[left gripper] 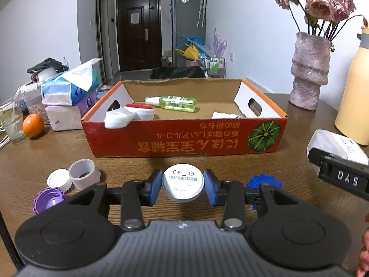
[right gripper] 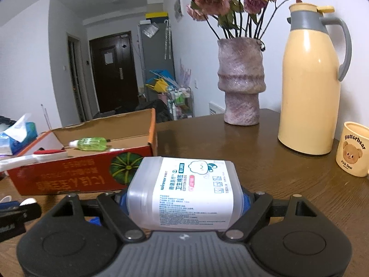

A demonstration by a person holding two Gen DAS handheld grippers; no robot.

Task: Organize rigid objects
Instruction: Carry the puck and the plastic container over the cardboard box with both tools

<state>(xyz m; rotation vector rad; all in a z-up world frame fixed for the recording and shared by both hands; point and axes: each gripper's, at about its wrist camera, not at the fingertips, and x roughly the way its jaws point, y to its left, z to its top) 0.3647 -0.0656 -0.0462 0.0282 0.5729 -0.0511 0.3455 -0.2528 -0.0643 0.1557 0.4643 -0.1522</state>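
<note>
My left gripper [left gripper: 183, 185] is shut on a small round silver tin [left gripper: 183, 182], its labelled face toward the camera, held just above the table in front of the red cardboard box [left gripper: 184, 138]. The box holds a green spray bottle [left gripper: 175, 102], a white and red item [left gripper: 129, 114] and something white at its right. My right gripper [right gripper: 184, 202] is shut on a clear cotton-swab box [right gripper: 184, 191] with a white label, lying sideways between the blue pads. That swab box [left gripper: 336, 145] shows at the right edge of the left wrist view. The red box [right gripper: 80, 173] lies to the left of the swab box.
Loose caps lie near the left gripper: a white cap [left gripper: 58, 180], a translucent ring [left gripper: 84, 174], a purple cap [left gripper: 48, 202], a blue cap [left gripper: 263, 182]. Tissue packs [left gripper: 69, 92], an orange [left gripper: 33, 125] and a glass stand left. A vase [right gripper: 241, 80], a yellow jug [right gripper: 309, 80] and a mug [right gripper: 352, 149] stand right.
</note>
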